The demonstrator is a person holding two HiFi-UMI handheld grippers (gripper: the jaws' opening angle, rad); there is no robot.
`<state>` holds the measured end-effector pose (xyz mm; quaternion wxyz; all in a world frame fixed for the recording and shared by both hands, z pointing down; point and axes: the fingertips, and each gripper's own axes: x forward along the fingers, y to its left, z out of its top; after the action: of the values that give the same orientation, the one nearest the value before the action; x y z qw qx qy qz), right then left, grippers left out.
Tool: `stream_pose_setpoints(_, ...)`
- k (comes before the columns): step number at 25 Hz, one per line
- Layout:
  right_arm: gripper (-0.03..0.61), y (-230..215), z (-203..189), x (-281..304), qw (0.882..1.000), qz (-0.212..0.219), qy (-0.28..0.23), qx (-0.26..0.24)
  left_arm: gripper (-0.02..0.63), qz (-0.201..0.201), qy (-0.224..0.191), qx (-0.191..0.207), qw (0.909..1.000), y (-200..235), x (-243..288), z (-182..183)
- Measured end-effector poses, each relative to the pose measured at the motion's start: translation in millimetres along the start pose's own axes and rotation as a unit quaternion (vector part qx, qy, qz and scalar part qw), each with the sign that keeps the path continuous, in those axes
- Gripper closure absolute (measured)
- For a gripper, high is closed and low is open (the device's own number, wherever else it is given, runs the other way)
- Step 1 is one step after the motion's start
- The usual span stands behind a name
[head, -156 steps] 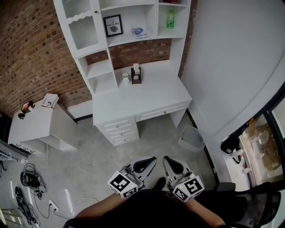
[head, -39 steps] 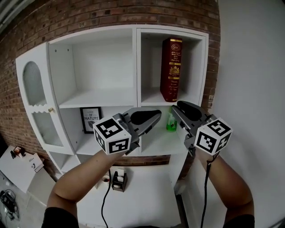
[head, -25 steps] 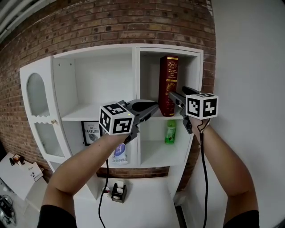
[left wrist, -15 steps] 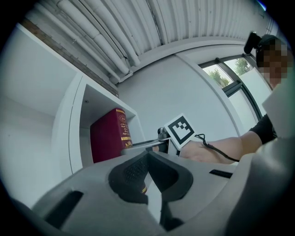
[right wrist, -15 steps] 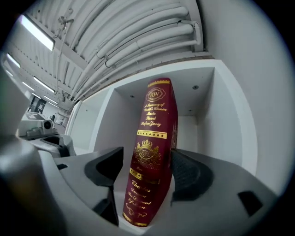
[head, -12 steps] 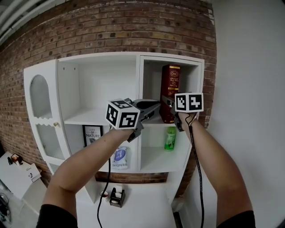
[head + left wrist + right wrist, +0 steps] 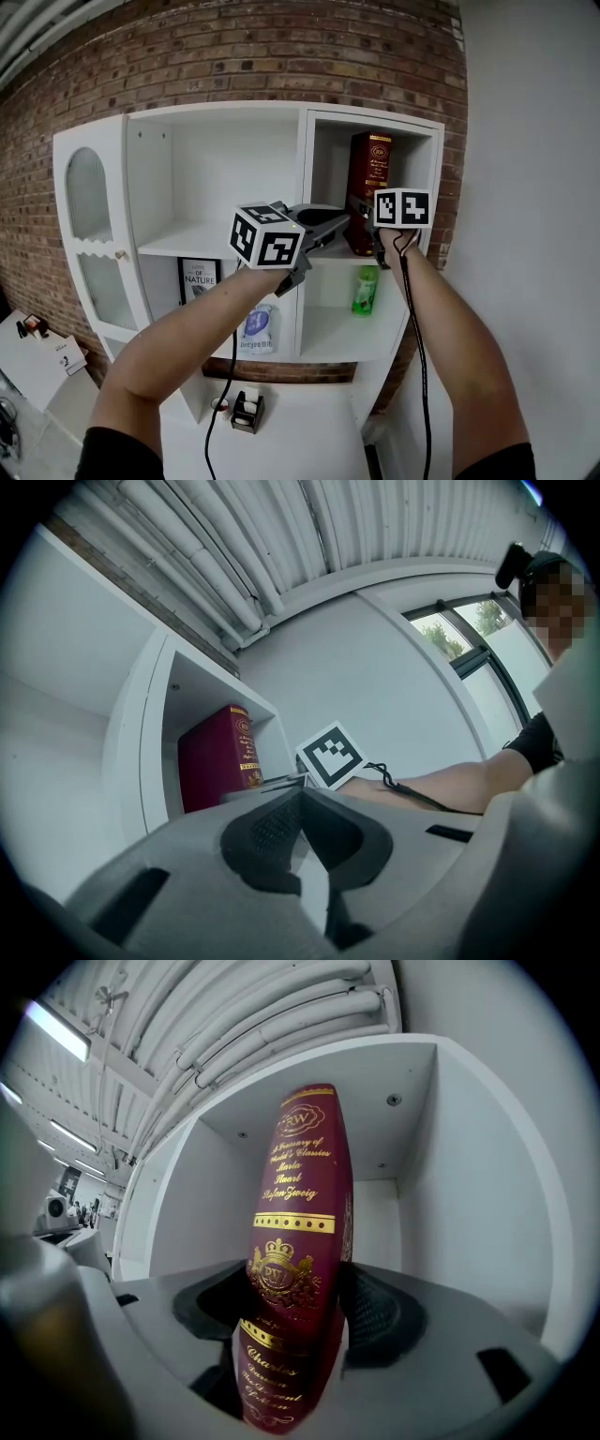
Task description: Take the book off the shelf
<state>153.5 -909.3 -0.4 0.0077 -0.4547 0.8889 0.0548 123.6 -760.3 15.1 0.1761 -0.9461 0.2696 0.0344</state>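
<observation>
The dark red, gold-lettered book (image 7: 370, 173) stands upright in the white shelf's (image 7: 306, 169) top right compartment.

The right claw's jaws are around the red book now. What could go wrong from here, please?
The right claw, jaws just opened wide, straddles the tall red book low on its spine; gripped so low, it may pivot when pulled. The book stands alone: a bump could tip it.
</observation>
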Motion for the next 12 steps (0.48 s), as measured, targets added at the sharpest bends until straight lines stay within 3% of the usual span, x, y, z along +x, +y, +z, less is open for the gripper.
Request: stream_pose_setpoints(12,0.311,6,5,-27,1.000,0.008,-0.009,-0.013,0.606,0.009,0.008,-0.006,0.9999,-5,-4,-4)
